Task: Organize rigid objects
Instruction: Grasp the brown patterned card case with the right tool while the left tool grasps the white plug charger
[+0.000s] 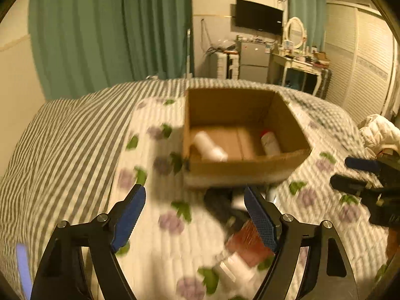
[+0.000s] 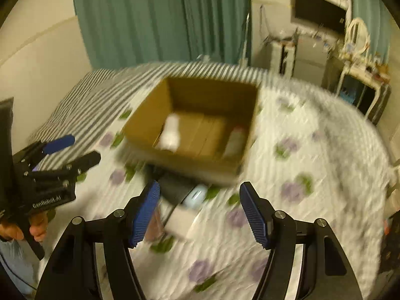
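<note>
An open cardboard box (image 1: 240,167) (image 2: 180,158) sits on a bed. Inside lie a white bottle (image 1: 210,146) (image 2: 171,132) on the left and a red-capped bottle (image 1: 270,143) (image 2: 235,141) on the right. In front of the box lie loose items: a dark object (image 1: 220,206) (image 2: 175,187), a reddish box (image 1: 250,243), a white piece (image 1: 233,265) (image 2: 181,221) and a light blue item (image 2: 196,195), all blurred. My left gripper (image 1: 195,197) is open and empty above them. My right gripper (image 2: 200,192) is open and empty, and also shows at the right edge of the left wrist view (image 1: 350,172).
The bed carries a floral quilt (image 1: 160,225) (image 2: 300,175) over a striped sheet (image 1: 62,145). Green curtains (image 1: 112,30), a wall TV (image 1: 258,16), a small fridge (image 1: 255,60) and a dressing table (image 1: 300,65) stand beyond. White clothing (image 1: 380,132) lies at the right.
</note>
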`<state>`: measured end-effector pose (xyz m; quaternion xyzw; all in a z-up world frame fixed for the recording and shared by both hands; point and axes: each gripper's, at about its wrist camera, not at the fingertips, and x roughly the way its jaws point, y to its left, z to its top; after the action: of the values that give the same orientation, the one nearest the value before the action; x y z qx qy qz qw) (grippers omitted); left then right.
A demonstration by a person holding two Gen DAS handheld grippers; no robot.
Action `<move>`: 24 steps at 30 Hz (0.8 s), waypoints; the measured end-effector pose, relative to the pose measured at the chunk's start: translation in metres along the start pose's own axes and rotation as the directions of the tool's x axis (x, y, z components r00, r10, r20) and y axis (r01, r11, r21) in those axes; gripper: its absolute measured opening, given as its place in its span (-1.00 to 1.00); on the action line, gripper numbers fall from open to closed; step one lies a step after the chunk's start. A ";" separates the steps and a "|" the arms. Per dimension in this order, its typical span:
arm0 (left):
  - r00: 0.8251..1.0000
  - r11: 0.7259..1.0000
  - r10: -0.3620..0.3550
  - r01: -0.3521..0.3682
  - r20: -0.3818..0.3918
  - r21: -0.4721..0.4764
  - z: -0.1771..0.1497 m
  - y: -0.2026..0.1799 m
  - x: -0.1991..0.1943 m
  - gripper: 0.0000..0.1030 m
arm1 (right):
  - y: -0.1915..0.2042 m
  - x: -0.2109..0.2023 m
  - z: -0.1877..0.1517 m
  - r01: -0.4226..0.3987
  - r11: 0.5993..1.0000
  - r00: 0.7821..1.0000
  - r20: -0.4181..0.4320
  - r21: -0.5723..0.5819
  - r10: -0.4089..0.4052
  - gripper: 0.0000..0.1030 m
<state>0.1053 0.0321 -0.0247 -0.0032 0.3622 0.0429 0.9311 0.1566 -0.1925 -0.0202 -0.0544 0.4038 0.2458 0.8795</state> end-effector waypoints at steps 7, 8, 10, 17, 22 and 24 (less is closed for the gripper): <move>0.999 0.994 0.038 -0.038 0.005 -0.102 -0.050 0.015 -0.003 0.62 | 0.025 0.064 -0.044 -0.058 0.998 0.987 -0.152 -0.021 0.055 0.29; 0.999 0.994 0.035 -0.036 -0.009 -0.107 -0.055 0.016 0.001 0.62 | 0.026 0.069 -0.047 -0.065 0.998 0.985 -0.160 -0.022 0.061 0.29; 0.999 0.993 0.037 -0.040 -0.035 -0.110 -0.061 0.016 0.008 0.62 | 0.030 0.080 -0.050 -0.082 0.996 0.980 -0.182 -0.023 0.077 0.29; 0.994 0.993 0.029 -0.041 -0.108 -0.112 -0.077 0.014 0.028 0.62 | 0.045 0.102 -0.059 -0.121 0.990 0.971 -0.218 -0.071 0.103 -0.39; 0.990 0.992 0.005 -0.023 -0.141 -0.124 -0.081 0.014 0.035 0.62 | 0.053 0.088 -0.059 -0.148 0.984 0.979 -0.157 -0.095 0.132 -0.74; 0.988 0.993 0.002 -0.021 -0.156 -0.119 -0.083 0.012 0.037 0.62 | 0.053 0.080 -0.060 -0.156 0.984 0.980 -0.137 -0.089 0.144 -0.79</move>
<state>0.0759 0.0438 -0.1106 -0.0606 0.4304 0.0696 0.8979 0.1346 -0.1331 -0.1139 -0.0831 0.4505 0.3272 0.8265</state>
